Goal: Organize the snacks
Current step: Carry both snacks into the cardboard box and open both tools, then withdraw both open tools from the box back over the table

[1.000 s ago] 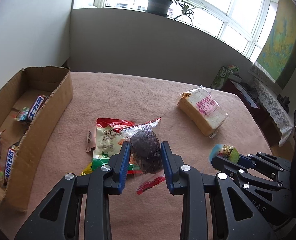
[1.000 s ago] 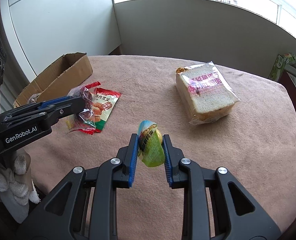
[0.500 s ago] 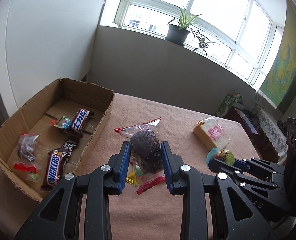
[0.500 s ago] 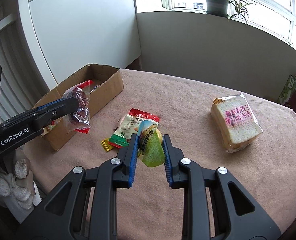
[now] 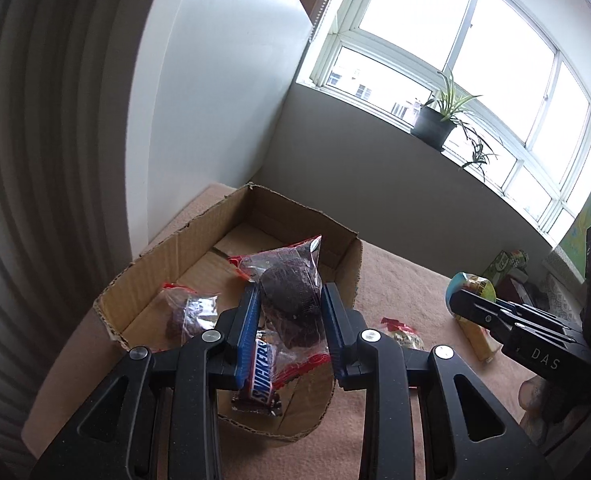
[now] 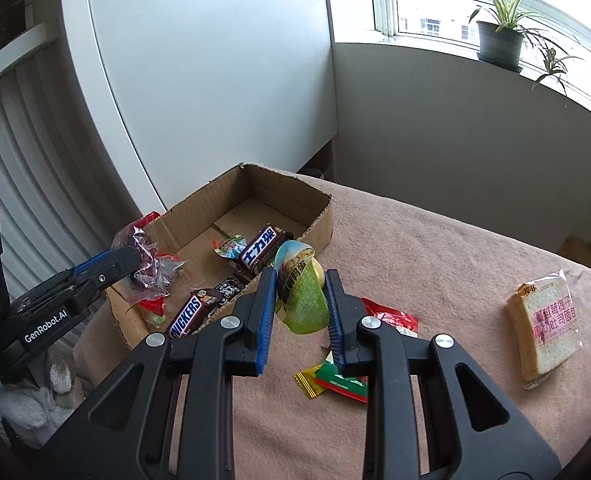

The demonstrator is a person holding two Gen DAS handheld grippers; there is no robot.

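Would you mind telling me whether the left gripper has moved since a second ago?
Yes. The left gripper, holding its clear-wrapped brown cake, moved leftward to above the open cardboard box.

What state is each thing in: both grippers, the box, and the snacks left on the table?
left gripper: shut on dark cake packet, over the box
right gripper: shut on green snack packet
cardboard box: open, holding snacks
bread pack: sealed, lying on table

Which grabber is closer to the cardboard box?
Left. The left gripper hangs over the cardboard box with a dark cake in a clear wrapper. The right gripper holds a green packet beside the box's near wall, above the table.
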